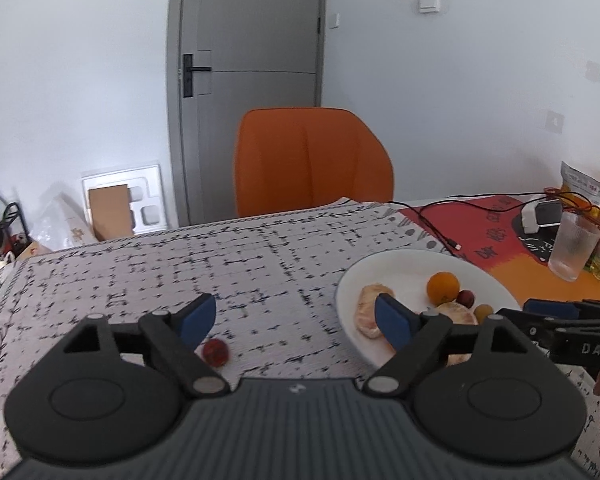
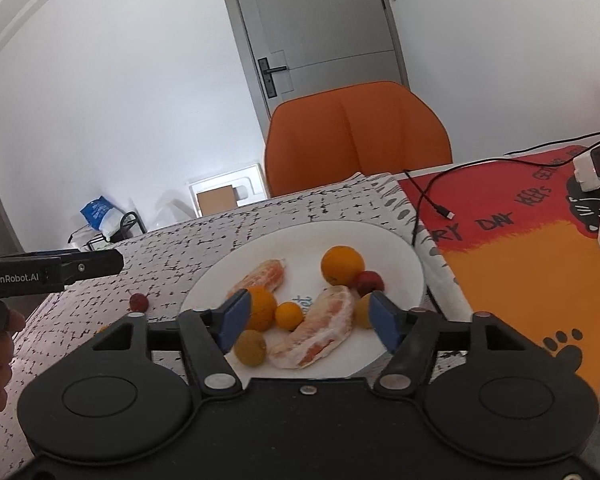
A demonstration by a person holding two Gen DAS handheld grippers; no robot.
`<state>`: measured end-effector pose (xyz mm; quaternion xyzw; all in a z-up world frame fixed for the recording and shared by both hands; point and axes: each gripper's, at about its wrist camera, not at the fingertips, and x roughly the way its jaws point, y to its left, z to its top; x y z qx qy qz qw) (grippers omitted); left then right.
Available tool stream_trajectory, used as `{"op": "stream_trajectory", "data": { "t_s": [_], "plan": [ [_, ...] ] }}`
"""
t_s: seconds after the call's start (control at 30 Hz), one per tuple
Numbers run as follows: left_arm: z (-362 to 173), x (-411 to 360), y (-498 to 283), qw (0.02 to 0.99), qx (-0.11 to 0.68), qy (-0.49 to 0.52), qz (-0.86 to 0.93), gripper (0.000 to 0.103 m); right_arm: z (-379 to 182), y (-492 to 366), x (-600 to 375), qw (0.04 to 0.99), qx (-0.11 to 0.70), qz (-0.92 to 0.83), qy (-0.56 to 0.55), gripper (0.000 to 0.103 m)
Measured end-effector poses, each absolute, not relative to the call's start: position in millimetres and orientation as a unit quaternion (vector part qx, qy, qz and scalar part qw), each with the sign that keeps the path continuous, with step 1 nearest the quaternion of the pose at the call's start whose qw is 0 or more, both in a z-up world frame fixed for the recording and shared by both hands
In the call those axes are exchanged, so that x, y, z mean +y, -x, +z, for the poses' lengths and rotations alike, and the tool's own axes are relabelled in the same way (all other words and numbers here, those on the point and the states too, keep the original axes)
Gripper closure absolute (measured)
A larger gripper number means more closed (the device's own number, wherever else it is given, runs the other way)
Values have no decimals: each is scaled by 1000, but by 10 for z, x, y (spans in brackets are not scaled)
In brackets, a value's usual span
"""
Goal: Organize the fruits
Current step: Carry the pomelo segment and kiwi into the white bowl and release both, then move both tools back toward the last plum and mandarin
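Note:
A white plate (image 2: 395, 256) on the patterned cloth holds two peeled citrus segments (image 2: 319, 332), an orange (image 2: 341, 265), smaller oranges (image 2: 288, 315), a red fruit (image 2: 368, 282) and yellow-brown fruits (image 2: 250, 347). The plate also shows in the left wrist view (image 1: 379, 276). A small red fruit (image 1: 215, 352) lies on the cloth left of the plate, also in the right wrist view (image 2: 138, 301). My left gripper (image 1: 296, 318) is open and empty, the red fruit just by its left finger. My right gripper (image 2: 305, 318) is open and empty above the plate's near side.
An orange chair (image 1: 311, 160) stands behind the table. A red and orange mat (image 2: 531, 248) lies to the right with a black cable (image 2: 431, 196), a glass (image 1: 571, 246), a white charger (image 1: 533, 216) and bottles. Clutter sits on the floor at the left.

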<state>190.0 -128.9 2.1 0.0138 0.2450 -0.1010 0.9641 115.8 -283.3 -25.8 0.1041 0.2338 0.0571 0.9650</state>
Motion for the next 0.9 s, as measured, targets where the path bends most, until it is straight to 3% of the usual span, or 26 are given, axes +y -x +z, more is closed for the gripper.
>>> {"op": "stream_trajectory", "data": {
  "t_s": [0.07,0.27,0.43,0.9],
  "plan": [
    [11,-1224,-1865,965,246,-10,-94,17,-241,-1136,-2793,967,227,59,-102,18],
    [-42,-1033,-1775,964,253,12,-75,13,-203,-1102,-2694,970,220,56,-91,1],
    [-80,-908,-1710,965,256,9,-62,9,-192,-1091,-2620,969,222,59,-89,0],
    [-283,-590,-1699,960,274,33,-44,9,-186,-1167,-2291,965,236,93,-64,0]
  ]
}}
